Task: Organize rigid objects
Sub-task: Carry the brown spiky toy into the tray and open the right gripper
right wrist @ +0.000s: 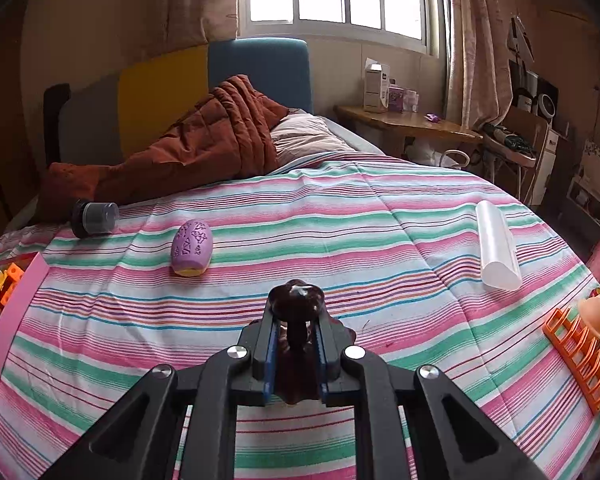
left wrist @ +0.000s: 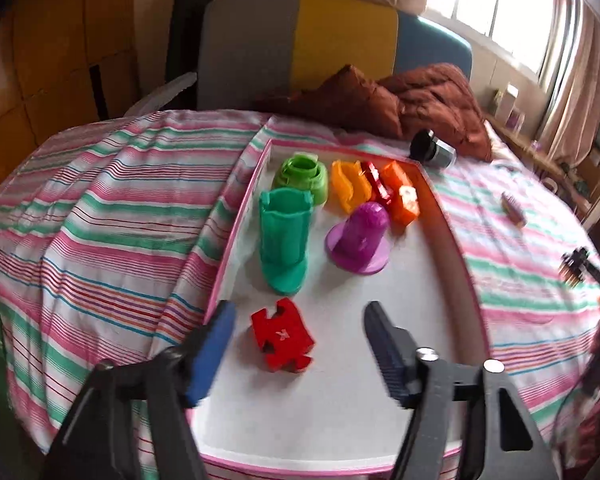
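Note:
A pink-rimmed white tray (left wrist: 444,216) lies on the striped bed. In it stand a teal boot-shaped holder (left wrist: 285,240), a green ring piece (left wrist: 302,176), orange pieces (left wrist: 350,186), a purple bell-shaped piece (left wrist: 360,240) and a red puzzle piece (left wrist: 282,334). My left gripper (left wrist: 300,320) is open, its fingers either side of the red puzzle piece, just above it. My right gripper (right wrist: 296,334) is shut on a dark brown knobbed piece (right wrist: 297,300) above the bedspread. A purple egg-shaped object (right wrist: 192,248) lies ahead to the left.
A black and grey cylinder (right wrist: 94,218), a clear tube (right wrist: 496,246) and an orange rack (right wrist: 580,352) lie on the bedspread. A brown quilt (right wrist: 204,144) is heaped at the headboard. The tray's pink edge (right wrist: 12,312) shows at left.

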Demonstrator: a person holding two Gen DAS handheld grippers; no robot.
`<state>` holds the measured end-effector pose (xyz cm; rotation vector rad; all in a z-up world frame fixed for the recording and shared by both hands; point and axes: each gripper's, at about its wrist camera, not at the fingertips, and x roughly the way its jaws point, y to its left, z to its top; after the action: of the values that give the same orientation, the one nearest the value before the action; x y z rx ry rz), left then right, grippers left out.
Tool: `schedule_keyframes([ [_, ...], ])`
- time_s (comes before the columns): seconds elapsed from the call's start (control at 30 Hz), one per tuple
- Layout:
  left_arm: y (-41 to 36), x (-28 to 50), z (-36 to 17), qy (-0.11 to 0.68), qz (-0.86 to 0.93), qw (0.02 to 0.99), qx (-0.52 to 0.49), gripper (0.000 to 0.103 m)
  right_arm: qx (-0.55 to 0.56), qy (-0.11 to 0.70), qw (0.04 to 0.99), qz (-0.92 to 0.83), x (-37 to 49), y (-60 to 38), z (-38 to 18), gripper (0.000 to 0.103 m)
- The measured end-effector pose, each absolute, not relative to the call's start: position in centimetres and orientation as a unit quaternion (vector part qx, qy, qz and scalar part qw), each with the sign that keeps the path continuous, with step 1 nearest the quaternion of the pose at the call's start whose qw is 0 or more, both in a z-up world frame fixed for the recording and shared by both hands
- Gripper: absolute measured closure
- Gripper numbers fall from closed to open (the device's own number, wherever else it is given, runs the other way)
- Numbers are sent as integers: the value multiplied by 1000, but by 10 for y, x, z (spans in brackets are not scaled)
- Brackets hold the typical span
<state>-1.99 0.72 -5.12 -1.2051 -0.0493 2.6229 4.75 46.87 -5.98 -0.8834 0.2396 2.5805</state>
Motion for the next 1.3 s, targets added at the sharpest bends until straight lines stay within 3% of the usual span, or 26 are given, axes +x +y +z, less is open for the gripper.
schedule_keyframes([
  [0.1,9,-13,-44,-55,902,142,-405,12,-321,90,180,926,51,456,-56,89],
  [0.4,21,2,-28,-70,903,169,-388,6,-333,140,95,928,57,406,-44,89],
  [0.93,-6,9,-25,-97,909,145,-379,5,-337,135,-102,926,20,253,-8,89],
  [1.3,-30,14,-26,-109,910,128,-379,5,-374,79,-145,912,-14,188,-24,89],
])
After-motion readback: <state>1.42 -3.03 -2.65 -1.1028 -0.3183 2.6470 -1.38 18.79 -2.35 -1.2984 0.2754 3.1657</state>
